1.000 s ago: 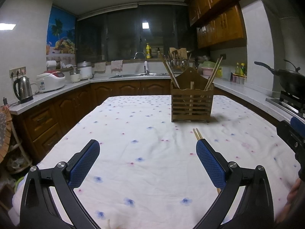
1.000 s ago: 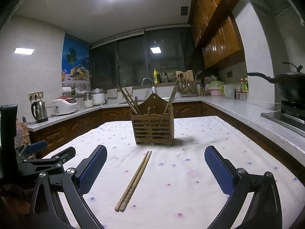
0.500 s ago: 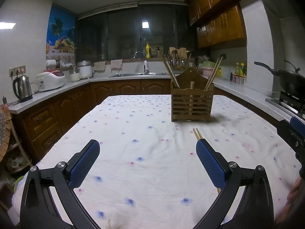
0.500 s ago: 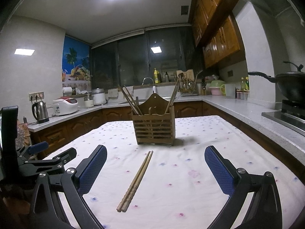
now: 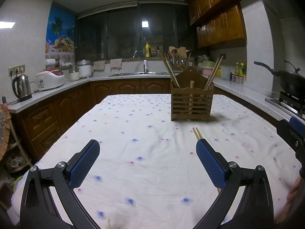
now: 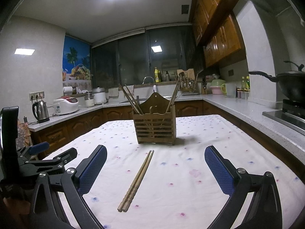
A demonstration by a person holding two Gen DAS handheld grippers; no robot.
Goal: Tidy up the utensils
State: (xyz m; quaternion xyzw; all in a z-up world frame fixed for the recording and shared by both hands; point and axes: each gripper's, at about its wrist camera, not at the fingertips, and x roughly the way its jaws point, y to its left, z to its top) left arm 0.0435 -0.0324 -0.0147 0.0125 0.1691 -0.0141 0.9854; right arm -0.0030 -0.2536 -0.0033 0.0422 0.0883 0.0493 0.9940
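Left wrist view: left gripper was spread wide, empty, over the tablecloth; chopstick tips showed beside its right pad, wooden holder beyond. Right wrist view: right gripper also gaped empty, chopsticks lying paired between its fingers, short of the holder. Judged light, stiff, slick, roll-prone; pinch both mid-length.
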